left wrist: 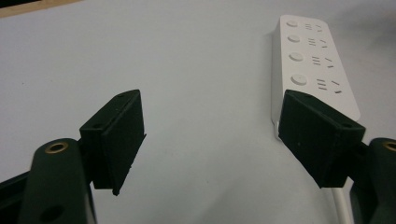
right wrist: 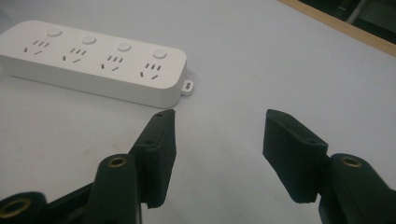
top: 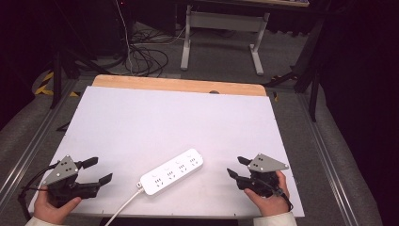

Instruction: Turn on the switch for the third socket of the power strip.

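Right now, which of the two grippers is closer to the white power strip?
The left gripper, slightly. It sits open just off the power strip's cable end; in its own view one jaw overlaps that end. The right gripper, also open, waits a little further off the opposite end.

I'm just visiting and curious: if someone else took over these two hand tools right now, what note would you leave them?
Left gripper: open, holding nothing, resting near the table's front left corner.
Right gripper: open, holding nothing, near the front right.
White power strip: lies flat on the white table between the two grippers, sockets up, nothing plugged in; its cable runs off the front edge. Neither gripper touches it.
Done: nothing visible yet.
Left: probably reach in and handle the strip; either gripper looks close enough.
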`<state>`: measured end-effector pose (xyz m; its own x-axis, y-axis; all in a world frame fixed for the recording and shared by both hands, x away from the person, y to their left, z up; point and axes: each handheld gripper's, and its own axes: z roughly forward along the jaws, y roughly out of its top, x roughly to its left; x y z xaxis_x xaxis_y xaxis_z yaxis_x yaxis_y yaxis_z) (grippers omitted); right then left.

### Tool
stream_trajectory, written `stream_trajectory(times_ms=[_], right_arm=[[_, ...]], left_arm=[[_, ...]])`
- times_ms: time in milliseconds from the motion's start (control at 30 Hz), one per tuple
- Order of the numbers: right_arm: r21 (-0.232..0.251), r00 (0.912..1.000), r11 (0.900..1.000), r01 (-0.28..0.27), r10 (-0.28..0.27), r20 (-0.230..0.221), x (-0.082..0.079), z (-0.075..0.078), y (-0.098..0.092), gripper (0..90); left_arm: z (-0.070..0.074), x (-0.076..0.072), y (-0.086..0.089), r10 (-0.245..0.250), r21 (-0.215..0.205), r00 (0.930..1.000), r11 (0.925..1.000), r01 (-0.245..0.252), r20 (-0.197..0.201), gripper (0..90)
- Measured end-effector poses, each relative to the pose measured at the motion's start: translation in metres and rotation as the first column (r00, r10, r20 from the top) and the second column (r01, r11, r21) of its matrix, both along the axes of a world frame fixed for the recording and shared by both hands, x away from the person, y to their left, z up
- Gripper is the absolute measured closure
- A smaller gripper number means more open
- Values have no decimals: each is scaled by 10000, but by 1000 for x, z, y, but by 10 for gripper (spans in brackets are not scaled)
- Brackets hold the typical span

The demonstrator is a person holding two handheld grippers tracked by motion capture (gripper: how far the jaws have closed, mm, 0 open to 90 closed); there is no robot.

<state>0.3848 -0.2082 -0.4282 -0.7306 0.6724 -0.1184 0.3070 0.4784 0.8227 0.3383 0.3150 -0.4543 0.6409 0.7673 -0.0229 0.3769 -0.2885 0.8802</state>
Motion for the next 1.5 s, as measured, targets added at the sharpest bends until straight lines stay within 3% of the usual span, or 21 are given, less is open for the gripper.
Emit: stream_trajectory(times_ms=[167, 367, 533, 700, 833, 967, 1300, 1400, 1500], right_arm=[[-86, 9994, 9994, -336, 336, -19, 7, 12, 13, 446], [-241, 9977, 9975, -669, 671, 59, 13, 20, 28, 446], [16, 9957, 9957, -931, 931, -43, 18, 27, 38, 450], [-46, 9929, 9929, -1191, 1191, -73, 22, 34, 50, 454], [-29, 9909, 9911, -1333, 1332, -167, 26, 36, 58, 461], [414, 9875, 9871, -1549, 1560, -243, 28, 39, 67, 469], [215, 9821, 9824, -1857, 1862, -270, 35, 42, 87, 473], [497, 9757, 9760, -2122, 2145, -456, 37, 42, 95, 475], [472, 9736, 9741, -2211, 2233, -472, 38, 43, 99, 475]], left_arm=[[1, -1, 1, -16, -228, 10000, 9997, 18, 82, 281], [1, -1, 2, -13, -154, 10000, 9999, 13, 50, 285], [1, -1, 2, 62, -152, 10000, 9999, -62, 38, 283], [1, -1, 3, 168, -114, 9998, 9998, -167, 51, 274], [1, -1, 3, 159, -102, 9999, 9998, -159, 23, 274], [1, 0, 4, 319, -69, 9995, 9995, -319, -65, 268], [0, 1, 7, 488, -21, 9988, 9988, -488, -94, 261], [1, 0, 7, 501, 10, 9987, 9987, -501, -58, 261], [1, 1, 7, 457, -34, 9989, 9989, -457, -64, 261]])
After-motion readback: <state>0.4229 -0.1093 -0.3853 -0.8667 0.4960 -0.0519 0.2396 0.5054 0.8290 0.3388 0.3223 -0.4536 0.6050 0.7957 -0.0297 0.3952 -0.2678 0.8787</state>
